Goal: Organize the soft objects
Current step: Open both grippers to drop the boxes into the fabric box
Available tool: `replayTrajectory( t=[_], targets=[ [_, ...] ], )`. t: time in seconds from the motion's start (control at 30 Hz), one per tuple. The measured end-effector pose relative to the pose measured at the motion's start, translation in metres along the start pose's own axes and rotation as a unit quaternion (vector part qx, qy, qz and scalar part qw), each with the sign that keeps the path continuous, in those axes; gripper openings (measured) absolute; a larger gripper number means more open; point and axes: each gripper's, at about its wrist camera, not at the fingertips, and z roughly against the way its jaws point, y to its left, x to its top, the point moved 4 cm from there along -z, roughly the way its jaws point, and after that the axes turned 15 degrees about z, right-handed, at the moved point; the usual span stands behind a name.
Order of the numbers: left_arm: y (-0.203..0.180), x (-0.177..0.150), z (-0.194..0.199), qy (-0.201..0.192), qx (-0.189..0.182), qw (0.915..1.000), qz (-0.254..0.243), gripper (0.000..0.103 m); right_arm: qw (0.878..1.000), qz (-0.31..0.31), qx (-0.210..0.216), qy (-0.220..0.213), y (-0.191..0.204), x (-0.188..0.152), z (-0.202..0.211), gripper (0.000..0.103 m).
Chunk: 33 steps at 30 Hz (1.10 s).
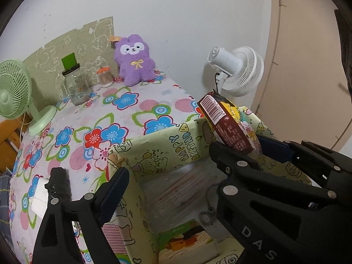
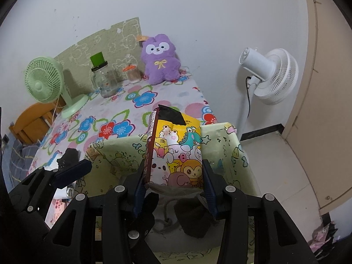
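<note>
**Cartoon packet held over the fabric bin**

The packet [image 2: 176,151], yellow-fronted with cartoon animals and a brown side bearing a barcode, stands upright between the pads of the right tongs [image 2: 175,184], which pinch it on its two side edges. It hangs above the open mouth of the bin [image 2: 222,147], a soft pale-green box printed with cartoon drawings, near the bin's far wall. In the left wrist view the same packet [image 1: 228,123] leans over the bin's [image 1: 154,151] right rim.

The left tongs [image 1: 169,173] are spread wide with nothing between the fingers; one finger sits outside the bin's left wall and the other over its inside. A grey cord [image 1: 208,206] lies on the bin's floor.

The bin stands at the near edge of a tabletop [image 1: 140,105] covered in a flowered cloth. Against the far wall sit a purple plush toy [image 1: 134,59], a glass jar [image 1: 76,85] with a green top and a small green fan [image 1: 15,92]. A white standing fan [image 2: 268,74] is beside the tabletop.
</note>
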Motion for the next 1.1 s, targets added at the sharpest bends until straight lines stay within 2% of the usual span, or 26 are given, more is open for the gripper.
replayTrajectory(
  t=[0.13,0.23,0.27,0.47,0.63,0.93,1.03,1.1],
  targets=[
    [0.000,-0.001,0.000,0.004,0.001,1.0000,0.002,0.094,1.000,0.002,0.005,0.002,0.001,0.001,0.000,0.057],
    [0.000,-0.001,0.001,0.006,0.000,1.0000,0.003,0.096,1.000,0.002,0.009,0.003,0.001,0.001,0.001,0.073],
    [0.000,0.000,0.001,0.005,0.000,1.0000,0.003,0.097,1.000,0.001,0.007,0.002,0.001,0.001,0.002,0.074],
    [-0.001,-0.002,0.005,0.002,-0.001,1.0000,0.001,0.099,1.000,0.000,0.001,0.000,0.002,-0.001,0.009,0.076],
    [-0.001,-0.004,0.015,-0.008,-0.006,0.9999,0.001,0.099,1.000,0.000,-0.004,-0.009,0.003,-0.003,0.020,0.082],
    [0.002,-0.008,0.039,-0.031,-0.009,0.9995,0.001,0.101,1.000,0.007,-0.016,-0.024,0.013,-0.003,0.045,0.083],
    [0.005,-0.009,0.048,-0.039,-0.010,0.9992,0.003,0.102,0.999,0.008,-0.021,-0.029,0.019,-0.003,0.053,0.089],
    [0.008,-0.010,0.054,-0.046,-0.011,0.9989,0.005,0.102,0.999,0.010,-0.027,-0.040,0.023,-0.002,0.060,0.090]
  ],
)
